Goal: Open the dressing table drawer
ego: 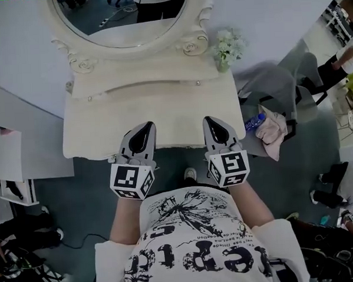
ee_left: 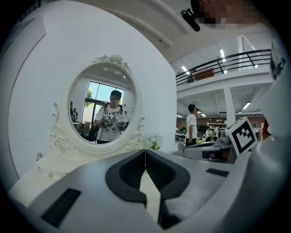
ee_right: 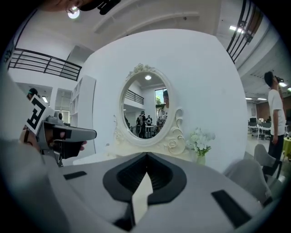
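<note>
The cream dressing table [ego: 93, 136] stands against the wall under its oval mirror [ego: 123, 16]. Two small knobs [ego: 90, 98] sit on the low raised section at the back of its top. The table's front face is hidden under the top's edge. My left gripper [ego: 145, 128] and right gripper [ego: 212, 121] lie side by side over the front edge of the top and point at the mirror. In the left gripper view the left gripper [ee_left: 145, 157] is shut with nothing in it. My right gripper [ee_right: 146, 159] is shut and empty too, facing the mirror [ee_right: 144, 111].
A vase of white flowers [ego: 226, 46] stands at the table's back right corner. A grey chair [ego: 268, 79] at the right holds a pink cloth [ego: 273, 129] and a blue bottle [ego: 253, 123]. A white shelf unit [ego: 12, 164] stands at the left. A person [ee_right: 275, 113] stands further off.
</note>
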